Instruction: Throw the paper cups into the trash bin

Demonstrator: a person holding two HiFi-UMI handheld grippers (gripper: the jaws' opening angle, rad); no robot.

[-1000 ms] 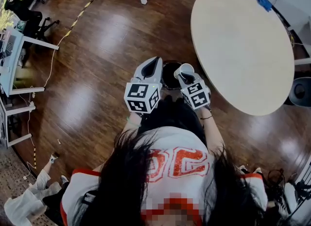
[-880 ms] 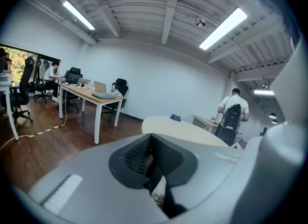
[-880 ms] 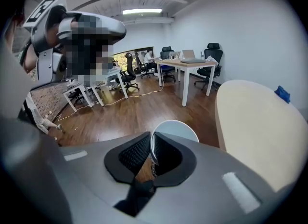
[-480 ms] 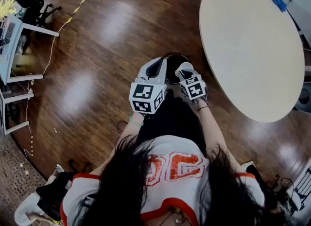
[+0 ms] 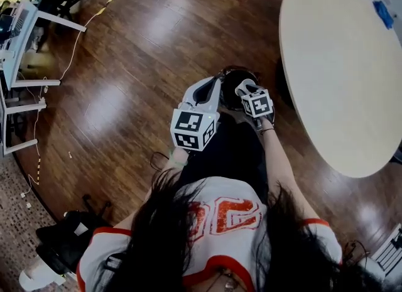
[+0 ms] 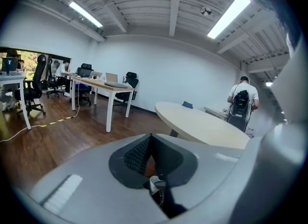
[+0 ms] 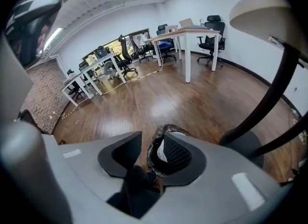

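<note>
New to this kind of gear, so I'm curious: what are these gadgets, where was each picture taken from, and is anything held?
A person carries two hand-worked grippers. One picture comes from a camera on their head, looking down; the other two from cameras riding on the grippers. The left gripper has its jaws together, empty. The right gripper hangs over the trash bin, its jaws opening, nothing pressed between them. A white thing inside the bin may be a paper cup. A round table stands alongside.
</note>
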